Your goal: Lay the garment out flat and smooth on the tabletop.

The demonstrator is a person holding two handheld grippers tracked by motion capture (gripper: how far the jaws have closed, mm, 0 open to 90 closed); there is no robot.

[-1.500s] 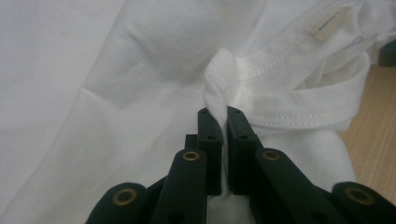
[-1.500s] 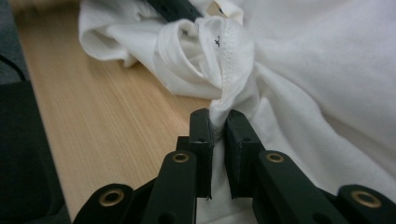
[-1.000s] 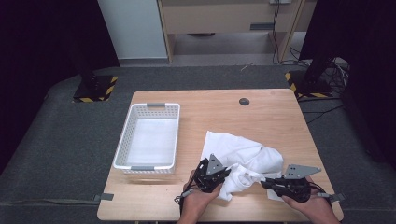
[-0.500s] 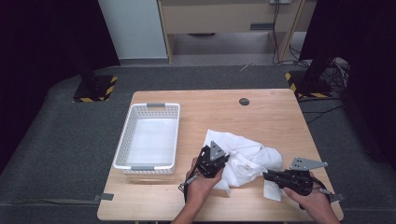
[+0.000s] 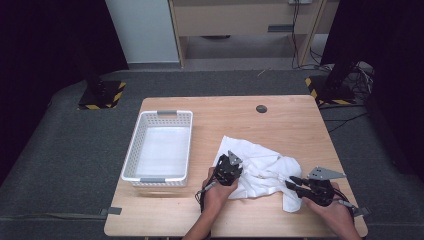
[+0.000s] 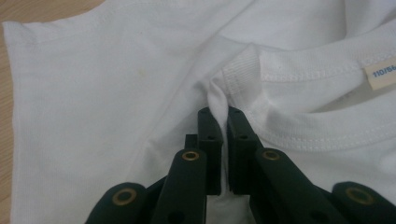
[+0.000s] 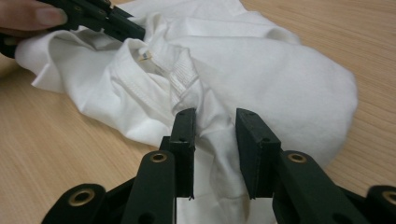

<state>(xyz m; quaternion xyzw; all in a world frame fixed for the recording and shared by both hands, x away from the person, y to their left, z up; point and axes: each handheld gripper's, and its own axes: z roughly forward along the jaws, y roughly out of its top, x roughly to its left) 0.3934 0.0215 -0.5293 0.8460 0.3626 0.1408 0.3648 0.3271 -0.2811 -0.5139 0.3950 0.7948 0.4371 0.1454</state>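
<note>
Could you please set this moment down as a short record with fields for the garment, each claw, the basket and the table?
garment: white T-shirt, crumpled on the table, collar and size label showing
left claw: shut on a fold of cloth beside the collar
right claw: jaws have just been opening; cloth lies between them, pads apart from it
basket: white basket, apart from the shirt, on the left claw's side
table: wooden table, dark round spot near the far edge
</note>
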